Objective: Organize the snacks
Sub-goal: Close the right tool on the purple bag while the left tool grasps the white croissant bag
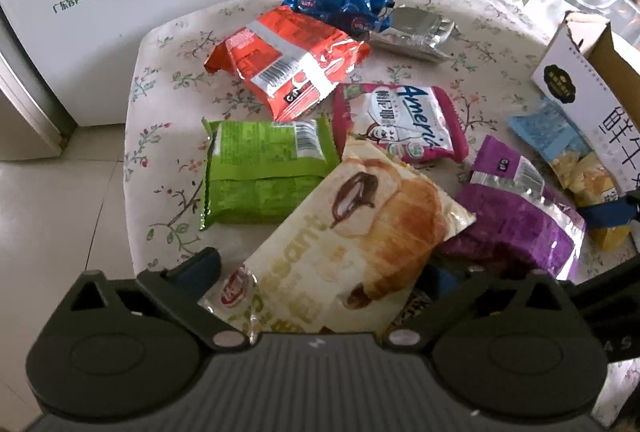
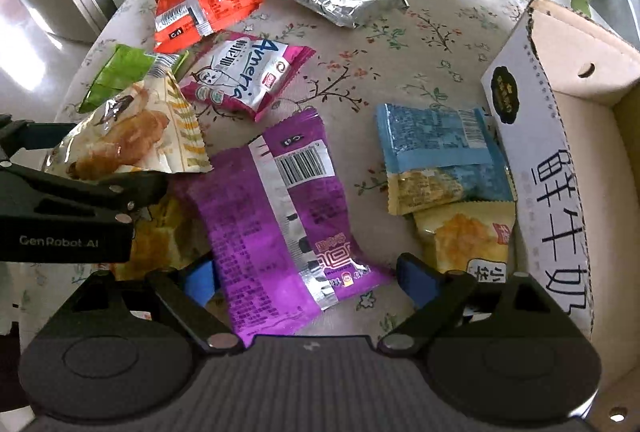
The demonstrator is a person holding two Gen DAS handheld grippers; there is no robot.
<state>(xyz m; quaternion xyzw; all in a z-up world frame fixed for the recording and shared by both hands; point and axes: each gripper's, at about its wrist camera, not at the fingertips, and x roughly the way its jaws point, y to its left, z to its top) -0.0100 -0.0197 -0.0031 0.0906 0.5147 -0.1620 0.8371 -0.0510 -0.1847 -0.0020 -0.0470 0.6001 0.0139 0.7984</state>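
Your left gripper [image 1: 316, 272] is spread wide, croissant pack [image 1: 352, 228] lying loose between the fingers near the table's [image 2: 400, 43] front-left edge. Right gripper [image 2: 308, 272] also released, straddling the purple pack [image 2: 280, 216] at front centre; pads look clear of it, I think. Box [image 2: 560, 151] sits at the right edge.

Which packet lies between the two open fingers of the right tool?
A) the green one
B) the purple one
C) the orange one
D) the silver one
B: in the right wrist view, the purple packet lies on the flowered tablecloth with its near end between the spread fingers of the right tool, untouched.
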